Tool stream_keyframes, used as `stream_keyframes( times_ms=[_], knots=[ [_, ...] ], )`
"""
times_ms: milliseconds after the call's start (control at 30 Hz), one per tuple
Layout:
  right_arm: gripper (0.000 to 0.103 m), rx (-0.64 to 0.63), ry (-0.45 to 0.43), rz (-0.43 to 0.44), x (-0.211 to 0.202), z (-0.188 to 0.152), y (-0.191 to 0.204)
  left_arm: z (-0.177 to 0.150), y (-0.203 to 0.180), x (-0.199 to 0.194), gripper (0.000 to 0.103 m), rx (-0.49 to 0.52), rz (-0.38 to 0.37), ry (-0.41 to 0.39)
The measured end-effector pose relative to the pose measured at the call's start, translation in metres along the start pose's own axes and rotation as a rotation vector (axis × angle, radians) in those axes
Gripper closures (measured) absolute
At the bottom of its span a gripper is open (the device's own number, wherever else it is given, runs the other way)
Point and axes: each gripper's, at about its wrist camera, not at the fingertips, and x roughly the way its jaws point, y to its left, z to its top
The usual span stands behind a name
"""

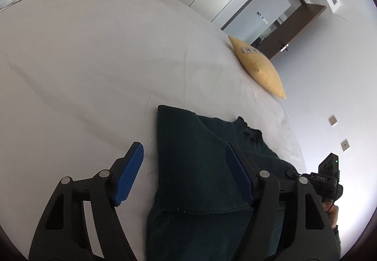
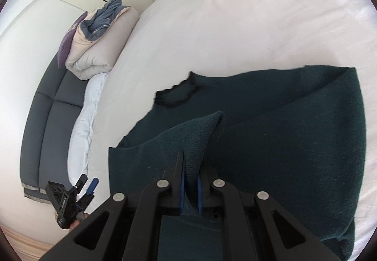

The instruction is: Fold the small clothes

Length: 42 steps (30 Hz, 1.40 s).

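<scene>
I see the bed [image 1: 94,60] filling both views under a pale sheet, a rolled duvet [image 2: 99,46] at upper left of my right view. The dark green sweater [image 2: 282,143] lies lower right. A yellow cushion [image 1: 256,67] sits beyond. My right gripper [image 2: 190,180] pinches a sweater fold; my left gripper [image 1: 183,166] hangs with wide jaws, empty.

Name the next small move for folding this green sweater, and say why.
Probably carry the right gripper, shut on a pinched fold of the dark green sweater, across the garment and lay it flat. The left gripper hangs open above the sweater, gripping nothing.
</scene>
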Motion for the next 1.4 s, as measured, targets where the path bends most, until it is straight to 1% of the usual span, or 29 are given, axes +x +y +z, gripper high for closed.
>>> stream_keyframes(
  times_ms=[33, 67, 100, 200, 233, 300, 367, 400, 433, 500, 533, 600, 633, 867, 1033, 1067, 1133, 1167, 1233, 1300, 1400],
  knots=[
    [0.094, 0.002, 0.004, -0.016, 0.001, -0.003, -0.003, 0.000, -0.003, 0.007, 0.036, 0.017, 0.016, 0.019],
    [0.094, 0.002, 0.005, -0.029, 0.002, -0.004, -0.006, 0.000, -0.005, 0.015, 0.041, 0.032, 0.036, 0.039],
    [0.094, 0.004, 0.005, -0.037, 0.003, -0.004, -0.009, -0.003, 0.001, 0.017, 0.042, 0.040, 0.046, 0.051],
    [0.093, 0.022, 0.001, -0.040, 0.005, -0.006, -0.017, -0.008, -0.004, 0.037, 0.045, 0.104, 0.090, 0.082],
    [0.093, 0.027, 0.000, -0.042, 0.007, -0.007, -0.019, -0.010, -0.006, 0.044, 0.045, 0.129, 0.113, 0.098],
    [0.093, 0.036, -0.004, -0.041, 0.007, -0.008, -0.022, -0.016, -0.006, 0.059, 0.050, 0.154, 0.145, 0.141],
    [0.088, 0.051, -0.005, -0.041, 0.007, -0.009, -0.026, -0.026, -0.003, 0.073, 0.051, 0.179, 0.174, 0.186],
    [0.083, 0.066, -0.003, -0.043, 0.007, -0.010, -0.027, -0.029, -0.003, 0.076, 0.051, 0.189, 0.181, 0.189],
    [0.079, 0.082, 0.004, -0.032, 0.007, -0.012, -0.030, -0.032, -0.003, 0.078, 0.051, 0.204, 0.187, 0.188],
    [0.079, 0.057, -0.009, -0.042, 0.006, -0.015, -0.028, -0.034, -0.005, 0.080, 0.051, 0.223, 0.198, 0.189],
    [0.081, 0.037, -0.009, -0.054, 0.007, -0.016, -0.026, -0.034, -0.006, 0.081, 0.051, 0.230, 0.204, 0.192],
    [0.089, 0.021, -0.012, -0.072, 0.005, -0.017, -0.025, -0.035, -0.008, 0.082, 0.051, 0.248, 0.216, 0.201],
    [0.091, 0.021, -0.017, -0.074, 0.004, -0.017, -0.024, -0.035, -0.009, 0.083, 0.051, 0.255, 0.219, 0.204],
    [0.094, 0.019, -0.028, -0.088, -0.004, -0.024, -0.023, -0.039, -0.008, 0.076, 0.051, 0.274, 0.218, 0.203],
    [0.094, 0.070, -0.029, -0.074, -0.002, -0.027, -0.036, -0.037, -0.007, 0.073, 0.051, 0.268, 0.206, 0.207],
    [0.094, 0.086, -0.020, -0.070, 0.000, -0.026, -0.040, -0.035, -0.006, 0.071, 0.051, 0.252, 0.192, 0.207],
    [0.094, 0.072, -0.014, -0.064, 0.002, -0.024, -0.041, -0.028, -0.001, 0.062, 0.051, 0.206, 0.160, 0.195],
    [0.094, 0.051, -0.012, -0.070, 0.002, -0.024, -0.039, -0.021, 0.003, 0.053, 0.051, 0.170, 0.146, 0.165],
    [0.093, 0.027, -0.014, -0.076, 0.001, -0.024, -0.036, -0.010, 0.005, 0.042, 0.051, 0.152, 0.146, 0.125],
    [0.093, 0.017, -0.026, -0.077, 0.000, -0.024, -0.034, 0.003, 0.000, 0.038, 0.051, 0.163, 0.149, 0.104],
    [0.091, 0.036, -0.042, -0.066, 0.001, -0.026, -0.036, 0.012, -0.016, 0.046, 0.051, 0.214, 0.154, 0.105]
  ],
)
